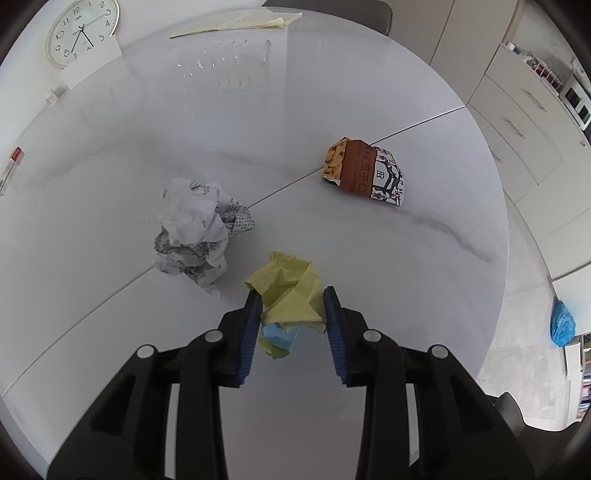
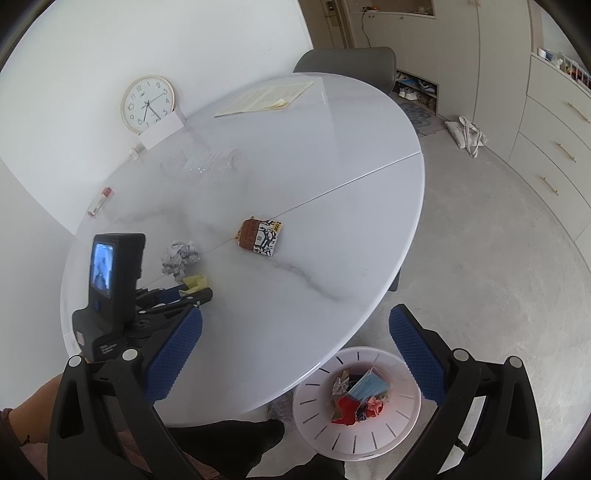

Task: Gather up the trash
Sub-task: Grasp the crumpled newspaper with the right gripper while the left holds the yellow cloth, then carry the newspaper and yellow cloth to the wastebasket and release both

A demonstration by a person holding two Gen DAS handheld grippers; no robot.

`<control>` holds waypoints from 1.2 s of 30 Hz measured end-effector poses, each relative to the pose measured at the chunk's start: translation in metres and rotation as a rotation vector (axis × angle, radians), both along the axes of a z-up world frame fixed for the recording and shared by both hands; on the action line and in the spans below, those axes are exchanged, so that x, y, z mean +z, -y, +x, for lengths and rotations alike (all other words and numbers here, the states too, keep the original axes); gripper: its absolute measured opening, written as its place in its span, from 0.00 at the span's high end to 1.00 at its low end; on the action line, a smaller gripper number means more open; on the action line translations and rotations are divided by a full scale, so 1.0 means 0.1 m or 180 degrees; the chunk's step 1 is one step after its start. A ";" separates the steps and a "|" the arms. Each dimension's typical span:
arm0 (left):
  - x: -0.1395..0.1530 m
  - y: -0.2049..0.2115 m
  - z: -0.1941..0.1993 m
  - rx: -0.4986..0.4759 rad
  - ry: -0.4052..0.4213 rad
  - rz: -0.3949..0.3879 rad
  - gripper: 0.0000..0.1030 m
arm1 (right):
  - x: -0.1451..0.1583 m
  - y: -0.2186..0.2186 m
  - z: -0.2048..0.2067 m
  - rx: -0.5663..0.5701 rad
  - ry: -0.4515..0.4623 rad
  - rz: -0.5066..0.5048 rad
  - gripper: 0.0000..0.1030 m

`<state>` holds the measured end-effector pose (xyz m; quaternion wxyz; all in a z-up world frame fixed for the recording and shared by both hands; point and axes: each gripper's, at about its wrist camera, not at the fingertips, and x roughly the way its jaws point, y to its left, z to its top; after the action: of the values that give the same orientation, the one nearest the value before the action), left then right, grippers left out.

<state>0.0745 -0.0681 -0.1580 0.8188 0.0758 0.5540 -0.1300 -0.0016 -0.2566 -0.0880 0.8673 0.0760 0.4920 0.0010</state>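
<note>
The left claw (image 1: 291, 299) is squeezing the yellow paper ball (image 1: 288, 291) on the worktop (image 1: 369, 240), while the empty right claw (image 2: 295, 354) hangs wide apart over the bin (image 2: 354, 402).

Clock (image 1: 83, 31) numerals 1–12; snack packet (image 1: 365, 171) "瓜子仁"

The left gripper (image 1: 291, 314) points steeply downward, its black arms rising from the bottom of the left wrist view and its blue pads (image 1: 248, 332) drawn in close around the crumpled yellow paper (image 1: 290, 291), touching it on both sides. In the right wrist view the same tool sits at the left of the frame. The right gripper (image 2: 295, 354) tilts downward too, its jaws spread wide with nothing between them. A bare forearm (image 2: 33, 410) shows at the lower left.
</note>
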 end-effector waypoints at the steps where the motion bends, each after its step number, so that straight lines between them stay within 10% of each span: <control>1: 0.05 -0.04 -0.03 0.0005 0.0024 -0.0017 0.67 | -0.01 -0.03 0.03 0.0025 -0.0015 0.0000 0.02; 23: 0.59 -1.88 -0.33 0.0491 0.0059 0.0196 0.67 | -1.11 -1.97 1.45 0.0998 -0.0566 -0.0400 0.03; 28: 0.58 -1.85 -0.31 0.0339 0.0081 0.0239 0.67 | -1.32 -2.04 1.59 0.0945 -0.0723 -0.0566 0.46; 36: 0.64 -1.51 -0.31 0.0032 0.0160 0.0201 0.67 | -1.04 -1.79 1.38 0.0840 -0.0668 -0.0285 0.65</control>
<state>0.0440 0.0824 -0.0941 0.8303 0.1021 0.5375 -0.1065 0.1365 -0.0772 -0.1925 0.8060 -0.0282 0.5851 0.0850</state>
